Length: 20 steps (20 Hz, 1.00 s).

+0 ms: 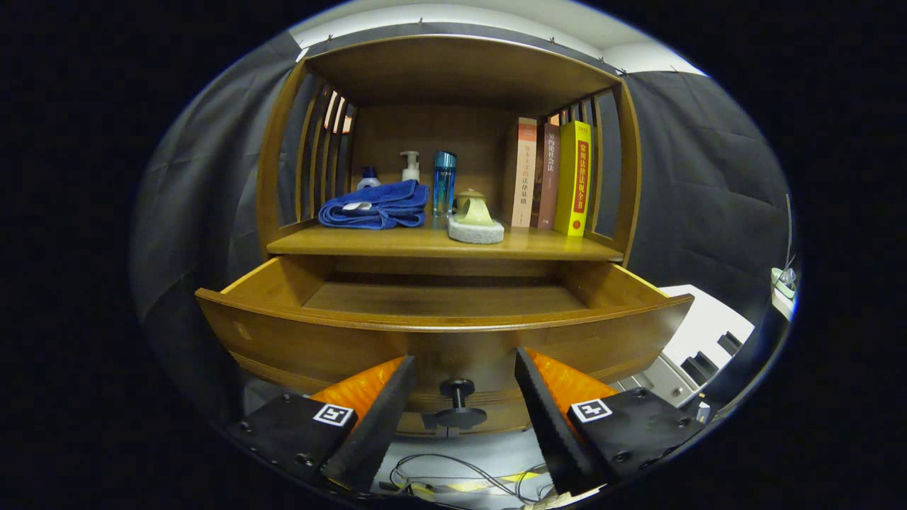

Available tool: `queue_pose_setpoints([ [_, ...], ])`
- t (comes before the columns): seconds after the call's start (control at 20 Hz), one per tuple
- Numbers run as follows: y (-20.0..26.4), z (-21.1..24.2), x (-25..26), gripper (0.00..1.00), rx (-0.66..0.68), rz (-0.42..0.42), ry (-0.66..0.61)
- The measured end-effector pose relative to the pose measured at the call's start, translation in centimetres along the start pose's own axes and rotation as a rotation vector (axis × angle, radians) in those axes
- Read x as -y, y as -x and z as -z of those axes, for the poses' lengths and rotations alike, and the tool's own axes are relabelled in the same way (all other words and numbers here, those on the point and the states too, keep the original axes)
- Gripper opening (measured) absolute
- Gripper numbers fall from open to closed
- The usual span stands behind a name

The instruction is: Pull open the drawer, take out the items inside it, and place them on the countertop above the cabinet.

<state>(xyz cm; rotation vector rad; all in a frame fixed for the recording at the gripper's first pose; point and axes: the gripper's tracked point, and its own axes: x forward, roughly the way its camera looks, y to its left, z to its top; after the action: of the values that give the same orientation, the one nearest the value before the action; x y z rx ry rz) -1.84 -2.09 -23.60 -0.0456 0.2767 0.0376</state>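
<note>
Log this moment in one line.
drawer: pulled open | knob: between fingers, untouched | gripper: open | countertop: towel, books

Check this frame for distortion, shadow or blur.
Gripper view: fisheye bows the open drawer front into a curve; the drawer's inside lies in shadow, the shelf above is evenly lit; focus is sharp; the open tongs flank the knob.
</note>
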Motion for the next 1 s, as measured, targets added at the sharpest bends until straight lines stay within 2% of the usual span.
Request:
queue_pose_setpoints([
  [0.6,-7.6,-1.0,-0.5,0.96,-0.007,0.002,0.028],
  [1.0,-10.9,-1.4,-0.7,0.96,-0.009,0.015,0.030],
])
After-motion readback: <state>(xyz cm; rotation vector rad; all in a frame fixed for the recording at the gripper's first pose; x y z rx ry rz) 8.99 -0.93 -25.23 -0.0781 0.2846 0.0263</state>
